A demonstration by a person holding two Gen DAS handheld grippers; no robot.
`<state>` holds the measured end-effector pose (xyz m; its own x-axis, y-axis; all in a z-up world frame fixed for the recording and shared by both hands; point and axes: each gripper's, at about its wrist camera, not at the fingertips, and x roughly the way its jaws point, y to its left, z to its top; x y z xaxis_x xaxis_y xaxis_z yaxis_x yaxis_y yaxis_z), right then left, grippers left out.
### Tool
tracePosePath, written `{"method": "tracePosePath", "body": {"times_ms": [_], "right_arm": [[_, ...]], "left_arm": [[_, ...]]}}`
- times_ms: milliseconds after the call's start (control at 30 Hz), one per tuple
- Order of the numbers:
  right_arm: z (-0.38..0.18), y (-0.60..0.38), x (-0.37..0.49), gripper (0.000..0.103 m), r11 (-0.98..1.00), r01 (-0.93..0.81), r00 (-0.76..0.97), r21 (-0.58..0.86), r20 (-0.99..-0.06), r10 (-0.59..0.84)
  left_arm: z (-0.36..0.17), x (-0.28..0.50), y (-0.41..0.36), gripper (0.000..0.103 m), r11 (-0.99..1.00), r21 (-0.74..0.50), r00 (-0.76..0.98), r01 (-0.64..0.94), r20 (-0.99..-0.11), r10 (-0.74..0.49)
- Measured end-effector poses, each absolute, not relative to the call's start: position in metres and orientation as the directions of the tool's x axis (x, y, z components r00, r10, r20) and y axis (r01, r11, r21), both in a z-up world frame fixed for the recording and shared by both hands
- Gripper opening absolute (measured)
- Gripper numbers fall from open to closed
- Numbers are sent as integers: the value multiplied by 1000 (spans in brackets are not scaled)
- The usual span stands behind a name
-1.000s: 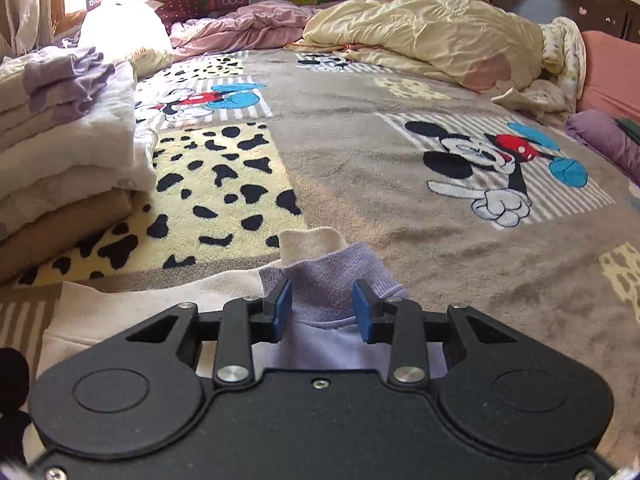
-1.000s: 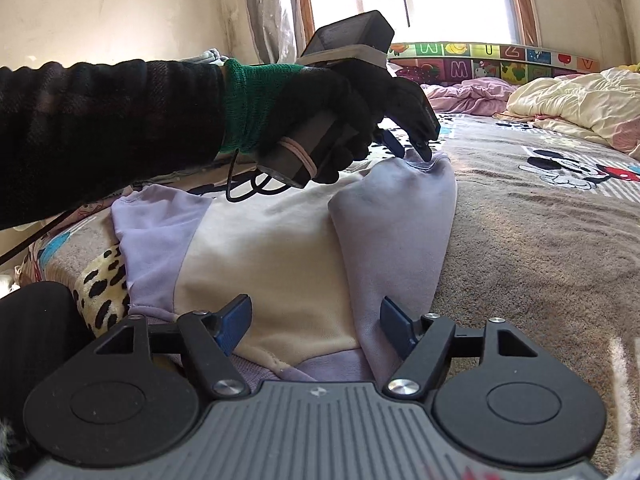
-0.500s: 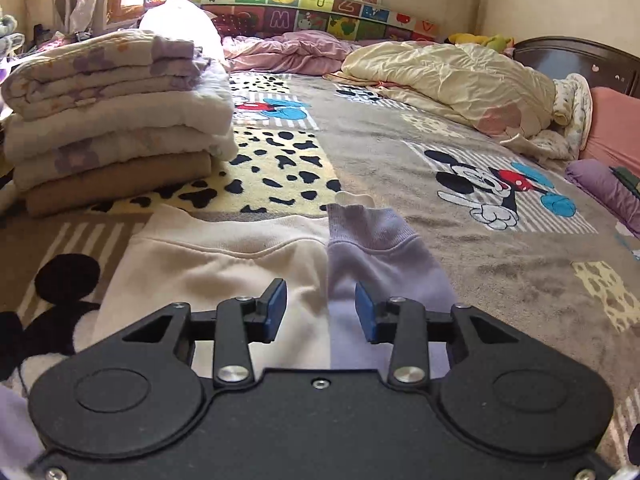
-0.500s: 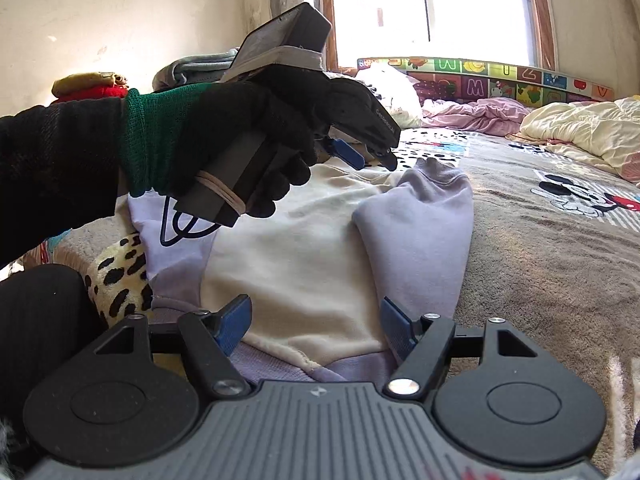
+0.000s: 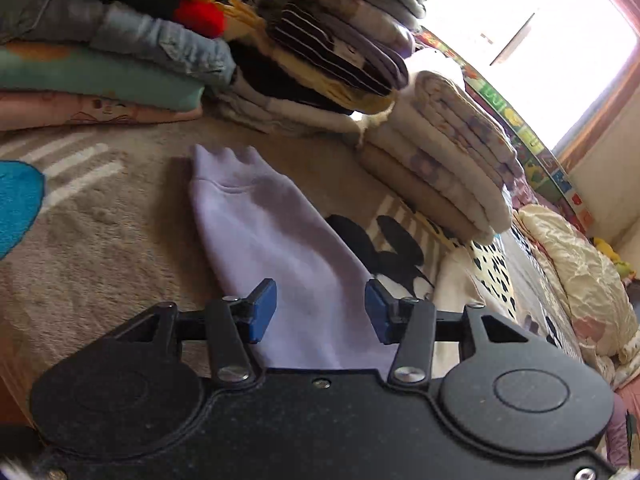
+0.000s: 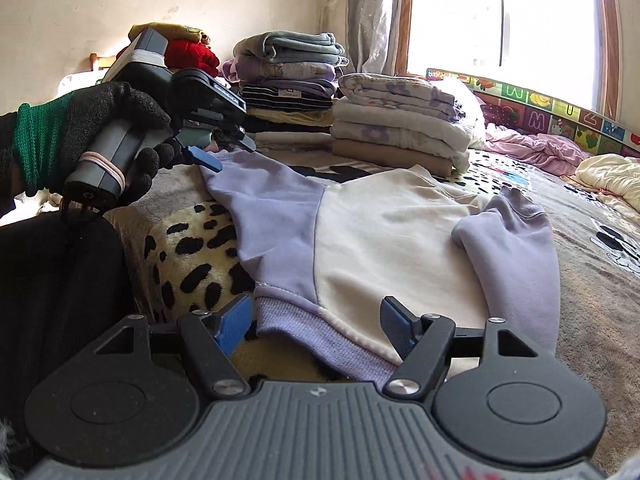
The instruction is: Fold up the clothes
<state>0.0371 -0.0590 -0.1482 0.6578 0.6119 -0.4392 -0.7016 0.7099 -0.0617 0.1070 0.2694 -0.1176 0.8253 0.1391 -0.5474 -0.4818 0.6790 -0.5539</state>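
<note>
A cream sweatshirt [image 6: 384, 240] with lilac sleeves lies flat on the bed blanket. Its right sleeve [image 6: 516, 252] is folded in over the body. The left sleeve [image 5: 272, 232] [image 6: 272, 204] stretches out straight, cuff toward the clothes stacks. My left gripper [image 5: 320, 308] [image 6: 226, 152], held by a gloved hand [image 6: 100, 120], hovers open over that sleeve near its cuff, with nothing between the fingers. Down at the lilac hem [image 6: 304, 328], my right gripper [image 6: 316, 322] is open just above the cloth.
Stacks of folded clothes [image 5: 440, 160] [image 6: 400, 128] stand just beyond the left sleeve. Crumpled cream bedding [image 5: 580, 280] and pink bedding [image 6: 536, 148] lie farther off. The person's dark clothing [image 6: 52, 300] fills the left of the right wrist view.
The left gripper has swung away from the folded right sleeve to the outstretched left sleeve, and its jaws stand wider apart. The right gripper has stayed at the hem.
</note>
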Motion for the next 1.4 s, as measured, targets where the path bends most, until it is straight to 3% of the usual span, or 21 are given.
{"method": "tracePosePath", "body": {"times_ms": [333, 467, 500, 533, 600, 800, 933, 1167, 1333, 1400], "right_arm": [[-153, -35, 30, 71, 652, -749, 622, -113, -456, 636], [-151, -43, 38, 71, 673, -739, 615, -39, -448, 649], [-150, -49, 42, 71, 685, -728, 613, 10, -438, 658], [-148, -56, 48, 71, 697, -714, 612, 64, -426, 666], [-143, -76, 60, 71, 718, -667, 620, 197, -389, 682], [-140, -143, 94, 71, 698, -505, 666, 508, -285, 689], [-149, -192, 109, 71, 602, -388, 703, 698, -198, 683], [-178, -269, 120, 73, 399, -174, 812, 900, -99, 576], [-203, -301, 119, 73, 274, -79, 865, 958, -71, 497], [-212, -305, 118, 74, 271, -39, 874, 962, -98, 476]], "left_arm": [[-146, 84, 324, 49, 496, -679, 829, -541, -532, 176], [-150, 96, 325, 45, 522, -682, 849, -512, -493, 189], [-150, 101, 325, 30, 537, -682, 856, -496, -487, 172], [-150, 105, 324, 8, 552, -682, 863, -479, -481, 155], [-138, 113, 310, 3, 619, -657, 881, -431, -453, 134], [-81, 135, 211, 1, 879, -422, 933, -221, -354, 65], [-63, 149, 137, 0, 955, -282, 947, -93, -322, -3], [-55, 165, -2, 0, 991, -7, 944, 131, -306, -127], [-81, 159, -98, 0, 922, 179, 896, 342, -359, -263], [-109, 158, -125, 6, 835, 248, 800, 492, -506, -322]]}}
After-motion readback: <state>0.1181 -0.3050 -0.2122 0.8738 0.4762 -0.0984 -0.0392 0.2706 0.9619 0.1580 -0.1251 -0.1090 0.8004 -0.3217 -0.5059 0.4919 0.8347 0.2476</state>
